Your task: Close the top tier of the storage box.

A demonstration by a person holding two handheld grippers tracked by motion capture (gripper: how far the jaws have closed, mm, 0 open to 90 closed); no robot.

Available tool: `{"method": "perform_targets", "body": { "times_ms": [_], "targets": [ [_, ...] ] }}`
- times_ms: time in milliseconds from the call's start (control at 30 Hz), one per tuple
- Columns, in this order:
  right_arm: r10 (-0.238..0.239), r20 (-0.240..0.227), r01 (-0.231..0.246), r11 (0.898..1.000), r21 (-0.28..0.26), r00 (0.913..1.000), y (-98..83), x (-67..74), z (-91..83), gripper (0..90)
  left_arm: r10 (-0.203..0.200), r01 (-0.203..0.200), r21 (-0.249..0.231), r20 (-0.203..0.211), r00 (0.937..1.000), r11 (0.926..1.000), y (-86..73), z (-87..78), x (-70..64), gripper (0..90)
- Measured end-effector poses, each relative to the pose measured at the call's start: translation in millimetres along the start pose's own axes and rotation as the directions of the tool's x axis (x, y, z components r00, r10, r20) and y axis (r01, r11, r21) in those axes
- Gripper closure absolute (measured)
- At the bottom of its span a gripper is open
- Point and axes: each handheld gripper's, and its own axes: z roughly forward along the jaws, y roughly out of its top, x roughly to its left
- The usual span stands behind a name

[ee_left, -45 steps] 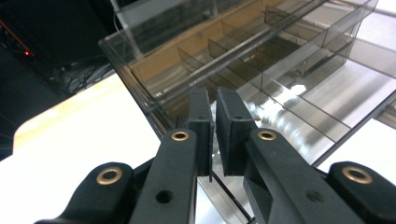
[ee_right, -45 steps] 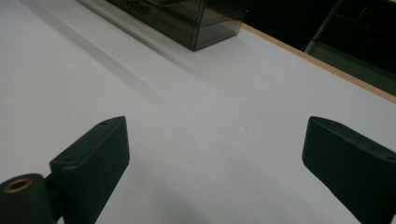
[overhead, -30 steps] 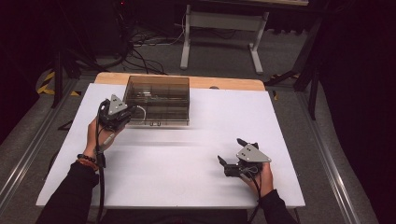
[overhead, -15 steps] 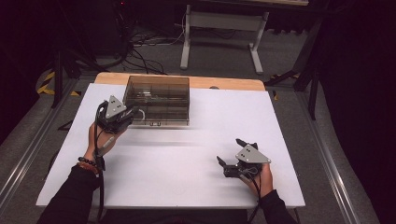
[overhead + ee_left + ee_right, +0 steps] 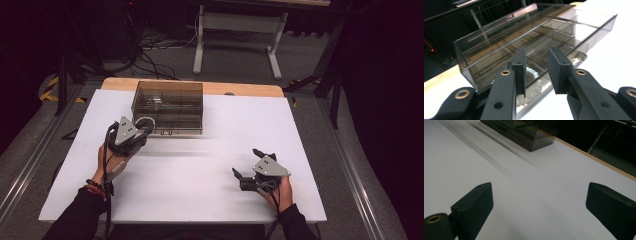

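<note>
1. Sitting toward the far left of the white table (image 5: 200, 180), a smoked clear plastic organiser box (image 5: 167, 106) served as the landmark; its back edge lay close to the wooden strip (image 5: 240, 88) along the table's far side.
2. The box was divided into compartments, its lid looked closed in the high view, and a small latch (image 5: 166, 132) showed on its near wall.
3. The left gripper (image 5: 141, 131) hovered just beside the box's near left corner, carried in the person's left hand (image 5: 114, 155), with the grey three-cornered plate (image 5: 125, 131) on top.
4. In the left gripper view, its jaws stood a narrow gap apart with nothing between them, pointing at the box's near wall (image 5: 499, 75); whether they touched it could not be told.
5. Small white rounded pieces (image 5: 534, 82) showed through that wall, in a compartment at the box's near left end.
6. The right gripper (image 5: 247, 167) rested well apart from the box, toward the table's near right, held by the right hand (image 5: 282, 190).
7. Its jaws were spread wide with bare tabletop between them, and the right gripper view (image 5: 539, 202) showed the box (image 5: 524, 132) far off ahead.
8. Beyond the box, off the table, stood a white metal frame (image 5: 240, 30) on the floor among loose cables (image 5: 145, 45).
</note>
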Motion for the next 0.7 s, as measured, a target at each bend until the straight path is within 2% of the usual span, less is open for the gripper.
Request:
{"method": "perform_targets", "body": {
  "times_ms": [267, 433, 500, 700],
  "targets": [
    [-0.003, -0.003, 0.003, 1.000, 0.001, 1.0000, 0.0, -0.2, -0.5, 8.2, 0.034, -0.033, -0.015, 0.041, 0.9986, 0.9993, -2.1, -3.7, -12.9, 70.0],
    [-0.005, -0.003, 0.005, 1.000, 0.002, 1.0000, -0.1, -0.1, -0.5, 8.2, 0.063, -0.062, -0.010, 0.069, 0.9957, 0.9980, -5.6, -1.1, -22.5, 80.1],
    [-0.004, -0.004, 0.004, 1.000, 0.001, 1.0000, -0.1, 0.0, -0.6, 8.2, 0.077, -0.078, 0.009, 0.065, 0.9949, 0.9969, -6.6, 1.2, -25.1, 82.8],
    [-0.007, -0.003, 0.007, 1.000, 0.000, 1.0000, -0.1, 0.3, -1.0, 8.2, 0.069, -0.071, 0.028, 0.070, 0.9952, 0.9971, -11.4, 5.9, -27.4, 89.5]
  ]
}}
